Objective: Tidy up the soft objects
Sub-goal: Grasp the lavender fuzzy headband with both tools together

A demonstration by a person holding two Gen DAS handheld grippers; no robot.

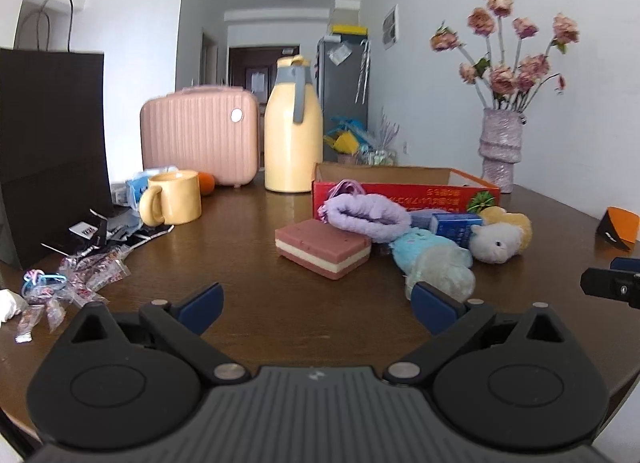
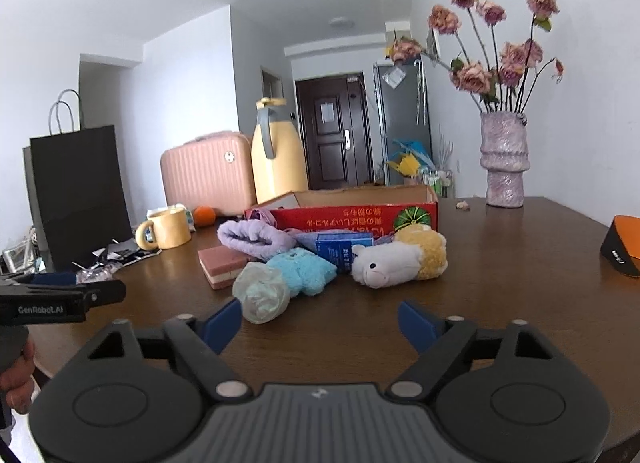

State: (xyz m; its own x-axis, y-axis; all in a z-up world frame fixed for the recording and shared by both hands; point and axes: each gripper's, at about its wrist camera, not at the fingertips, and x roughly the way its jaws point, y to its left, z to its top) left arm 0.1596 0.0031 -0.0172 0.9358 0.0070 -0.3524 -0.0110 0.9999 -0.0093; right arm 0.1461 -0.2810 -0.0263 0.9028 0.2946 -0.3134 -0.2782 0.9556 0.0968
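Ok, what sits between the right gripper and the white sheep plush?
Nothing: in the right wrist view only bare brown table lies between the open right gripper and the white sheep plush. The blue plush lies off left.

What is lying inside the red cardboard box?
Inside the red box only bare brown inner walls and a purple item at its left end show. Its floor is hidden behind the front wall, so anything lower cannot be seen.
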